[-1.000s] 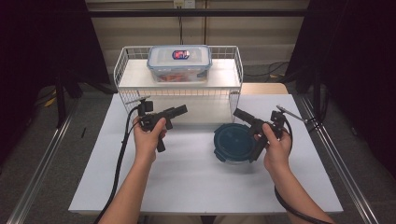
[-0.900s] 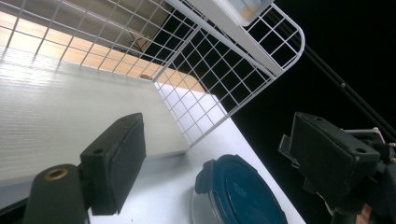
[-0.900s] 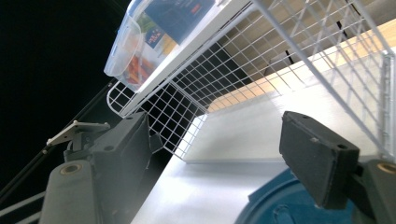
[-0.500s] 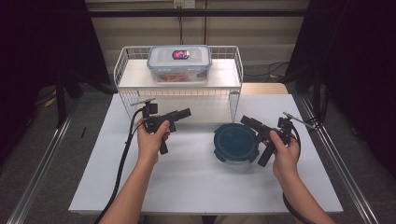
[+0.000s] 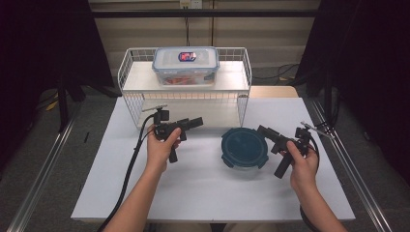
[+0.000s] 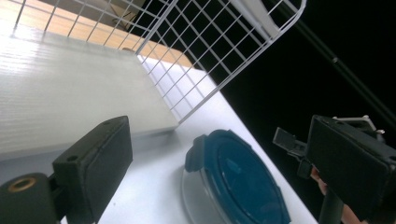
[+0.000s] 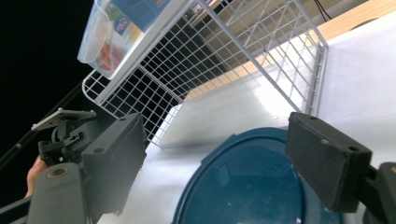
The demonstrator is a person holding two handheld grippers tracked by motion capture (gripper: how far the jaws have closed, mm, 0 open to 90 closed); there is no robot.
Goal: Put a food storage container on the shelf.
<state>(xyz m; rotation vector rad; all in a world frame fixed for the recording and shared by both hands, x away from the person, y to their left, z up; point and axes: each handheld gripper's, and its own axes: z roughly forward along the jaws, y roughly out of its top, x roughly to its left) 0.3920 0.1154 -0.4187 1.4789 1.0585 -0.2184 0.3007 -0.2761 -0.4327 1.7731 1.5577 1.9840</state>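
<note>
Dark curtains close off the room on both sides of my white table [image 5: 193, 193]; at its far edge stands a white wire rack [image 5: 186, 79], and on the rack's shelf sits a clear rectangular box [image 5: 186, 65] with a snap-on lid and something red-orange inside. Right of the table's middle, just in front of the rack's right leg, rests a round clear container with a dark blue lid [image 5: 244, 148]; the lid is on it. My left gripper [image 5: 192, 123] hangs over the table left of the container, pointing right toward it and apart from it; its jaws have just been opening and stand wide, nothing between them. My right gripper [image 5: 263, 130] points left at the container's right rim, just beside it; whether it touches I cannot tell; its jaws have just been opening too, and in the right gripper view the blue lid lies between the 2 pads, which do not press on it.
</note>
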